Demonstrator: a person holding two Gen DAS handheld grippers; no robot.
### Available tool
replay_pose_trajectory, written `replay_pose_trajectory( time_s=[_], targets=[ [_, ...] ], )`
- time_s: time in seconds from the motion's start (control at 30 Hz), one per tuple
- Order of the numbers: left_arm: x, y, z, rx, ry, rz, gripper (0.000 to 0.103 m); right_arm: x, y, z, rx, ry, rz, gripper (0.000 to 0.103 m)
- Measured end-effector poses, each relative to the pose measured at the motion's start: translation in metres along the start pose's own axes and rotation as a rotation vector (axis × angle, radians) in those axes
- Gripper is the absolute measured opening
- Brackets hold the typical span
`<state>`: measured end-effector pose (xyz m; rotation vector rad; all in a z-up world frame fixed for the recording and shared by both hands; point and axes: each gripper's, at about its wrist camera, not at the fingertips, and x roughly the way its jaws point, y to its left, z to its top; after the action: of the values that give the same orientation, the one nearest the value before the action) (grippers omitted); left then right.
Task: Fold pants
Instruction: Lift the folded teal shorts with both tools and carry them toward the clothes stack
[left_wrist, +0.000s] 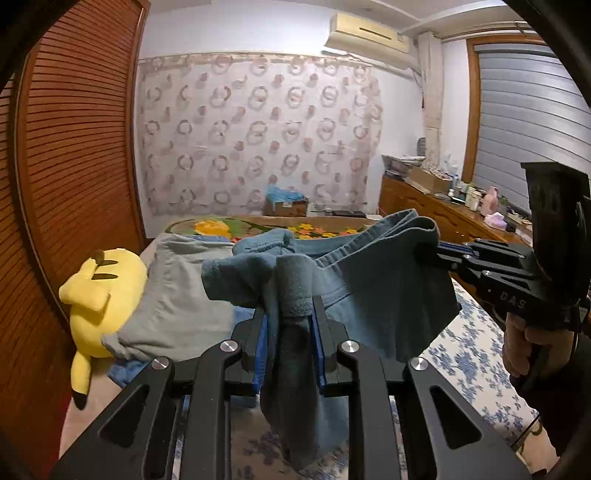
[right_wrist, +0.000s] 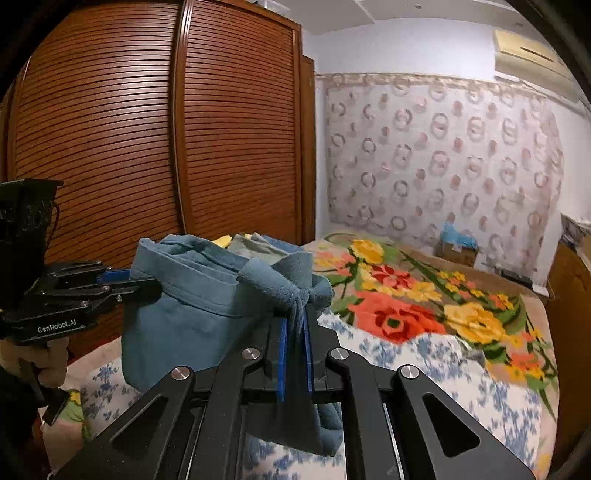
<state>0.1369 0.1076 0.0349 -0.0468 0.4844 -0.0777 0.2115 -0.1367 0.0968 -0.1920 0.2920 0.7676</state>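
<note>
While both grippers' fingers clamp bunched fabric, the left gripper (left_wrist: 286, 314) at lower centre and the right gripper (right_wrist: 295, 321), the blue pants (left_wrist: 369, 291) hang stretched between them above the bed (right_wrist: 424, 354), likely for folding

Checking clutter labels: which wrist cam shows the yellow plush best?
Left wrist view: the yellow plush lies in full sight beside grey clothing. Right wrist view shows at most a yellow sliver behind the blue pants.
</note>
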Motion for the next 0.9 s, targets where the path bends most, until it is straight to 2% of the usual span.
replay_pose_trajectory(
  time_s=[0.57, 0.9],
  targets=[
    [0.022, 0.045, 0.034, -0.041, -0.045, 0.058, 0.021, 0.094, -0.034, 0.031, -0.027, -0.054, 0.042, 0.007],
    [0.021, 0.064, 0.029, -0.101, -0.089, 0.090, 0.021, 0.144, -0.038, 0.050, -0.057, -0.074, 0.085, 0.007]
  ],
)
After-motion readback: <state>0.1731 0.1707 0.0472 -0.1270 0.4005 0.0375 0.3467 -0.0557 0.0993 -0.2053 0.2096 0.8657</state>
